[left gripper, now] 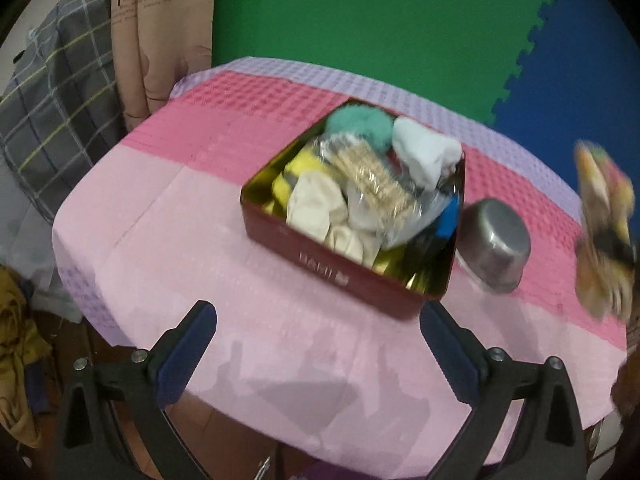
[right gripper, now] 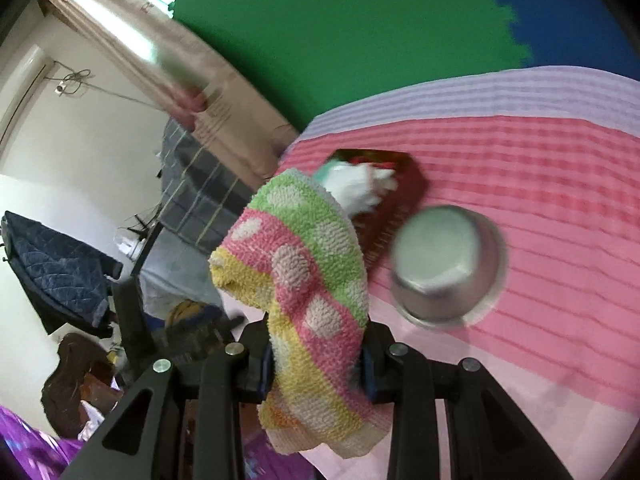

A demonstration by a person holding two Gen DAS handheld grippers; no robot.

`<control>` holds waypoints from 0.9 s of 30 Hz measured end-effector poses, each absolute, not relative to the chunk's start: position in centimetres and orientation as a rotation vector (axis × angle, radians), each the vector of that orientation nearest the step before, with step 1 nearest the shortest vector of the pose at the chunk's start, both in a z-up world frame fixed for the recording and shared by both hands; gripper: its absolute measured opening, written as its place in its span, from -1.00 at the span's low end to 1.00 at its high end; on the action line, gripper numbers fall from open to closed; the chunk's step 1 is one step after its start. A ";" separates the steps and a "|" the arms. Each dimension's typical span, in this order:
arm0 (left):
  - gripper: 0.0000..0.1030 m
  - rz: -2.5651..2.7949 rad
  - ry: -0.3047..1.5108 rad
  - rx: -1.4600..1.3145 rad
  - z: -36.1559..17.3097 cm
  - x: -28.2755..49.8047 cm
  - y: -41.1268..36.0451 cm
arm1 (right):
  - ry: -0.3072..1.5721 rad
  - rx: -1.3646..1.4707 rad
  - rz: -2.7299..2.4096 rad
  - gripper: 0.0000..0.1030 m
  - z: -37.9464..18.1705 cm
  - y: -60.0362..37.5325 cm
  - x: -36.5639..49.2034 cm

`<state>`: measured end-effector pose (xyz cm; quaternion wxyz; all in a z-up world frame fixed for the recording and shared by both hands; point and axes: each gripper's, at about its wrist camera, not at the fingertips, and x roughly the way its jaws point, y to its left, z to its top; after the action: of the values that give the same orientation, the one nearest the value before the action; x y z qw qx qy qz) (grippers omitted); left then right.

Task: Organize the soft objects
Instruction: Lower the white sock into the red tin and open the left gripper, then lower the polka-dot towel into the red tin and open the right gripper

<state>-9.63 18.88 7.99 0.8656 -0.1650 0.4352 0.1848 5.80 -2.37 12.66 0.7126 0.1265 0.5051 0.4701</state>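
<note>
From the left wrist, the left gripper [left gripper: 318, 356] is hanging over the near edge of the table [left gripper: 152, 248] with its jaws standing wide apart and nothing between them. Ahead of it and slightly to its right, the red tin [left gripper: 340, 276] is sitting on the pink cloth, already crowded with soft things: a teal pom-pom [left gripper: 360, 126] at the far corner, a white sock [left gripper: 426, 154] beside it, cream fabric and a crinkly plastic bag nearer the claw. Just beyond the tin's right side, an upturned metal bowl [left gripper: 494, 244] is resting on the cloth. At the right edge of this view, blurred, the striped cloth is being carried in the other claw.

From the right wrist, the right gripper [right gripper: 316, 364] is clamping a fluffy towel [right gripper: 308, 280] striped green, pink and yellow with pale dots; it is flopping up and forward over the fingertips and hiding part of what lies ahead. The tin [right gripper: 404, 196] is lying ahead of the claw and the bowl [right gripper: 444, 264] ahead to its right, both well apart from the pads.

To do this step well, I judge the towel should be brought over the tin's nearer, emptier corner, clear of the bowl, before the jaws let go. The left claw is free to steady the tin or press the pile down.
</note>
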 end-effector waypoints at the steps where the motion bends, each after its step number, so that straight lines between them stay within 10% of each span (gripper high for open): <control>1: 0.96 0.395 0.908 -0.332 7.9 -9.9 18.7 | 1.129 0.274 1.050 -0.36 12.6 -0.5 6.4; 27: 0.98 0.461 0.811 -0.290 8.8 -11.5 20.8 | 1.224 0.151 0.796 -0.25 7.7 17.9 11.0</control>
<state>-11.48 20.83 8.76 0.8830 -0.1392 0.3896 0.2216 10.98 17.89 7.72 0.7424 0.0690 0.5586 0.3634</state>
